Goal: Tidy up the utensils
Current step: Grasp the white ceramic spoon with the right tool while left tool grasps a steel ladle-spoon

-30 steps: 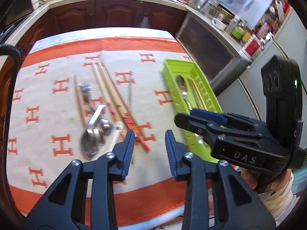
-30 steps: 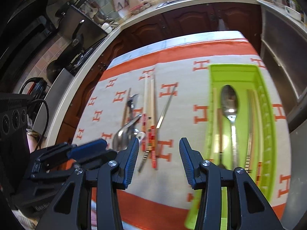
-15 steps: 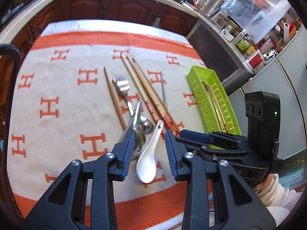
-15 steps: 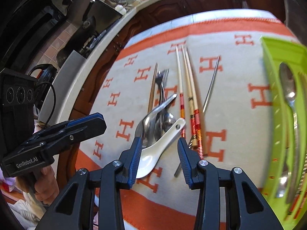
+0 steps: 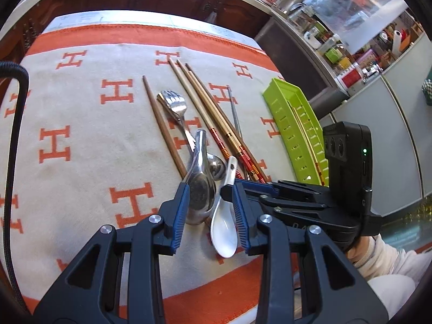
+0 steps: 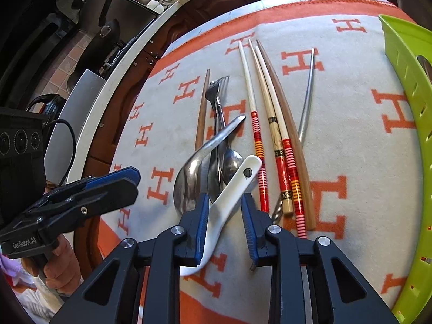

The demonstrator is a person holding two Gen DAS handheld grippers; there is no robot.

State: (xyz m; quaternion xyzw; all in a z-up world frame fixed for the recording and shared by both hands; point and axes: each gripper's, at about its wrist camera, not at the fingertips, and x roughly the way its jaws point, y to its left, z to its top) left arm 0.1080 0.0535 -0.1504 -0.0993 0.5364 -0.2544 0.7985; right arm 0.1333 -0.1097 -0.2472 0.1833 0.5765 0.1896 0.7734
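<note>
Fingers [image 6: 202, 226] of the right gripper [image 6: 224, 225] spread around the white spoon [image 6: 229, 191]: close on its handle, clear of the metal spoon [image 6: 189, 178] beside it. Left gripper [image 5: 209, 216] also spread.

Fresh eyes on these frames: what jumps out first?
The pile of utensils mid-cloth: a white spoon lying across a big metal spoon, a fork and striped chopsticks beside them. Both grippers hang open over it, the right gripper straddling the white spoon's handle and the left gripper over both spoons. The lime-green tray sits at the cloth's right edge.
</note>
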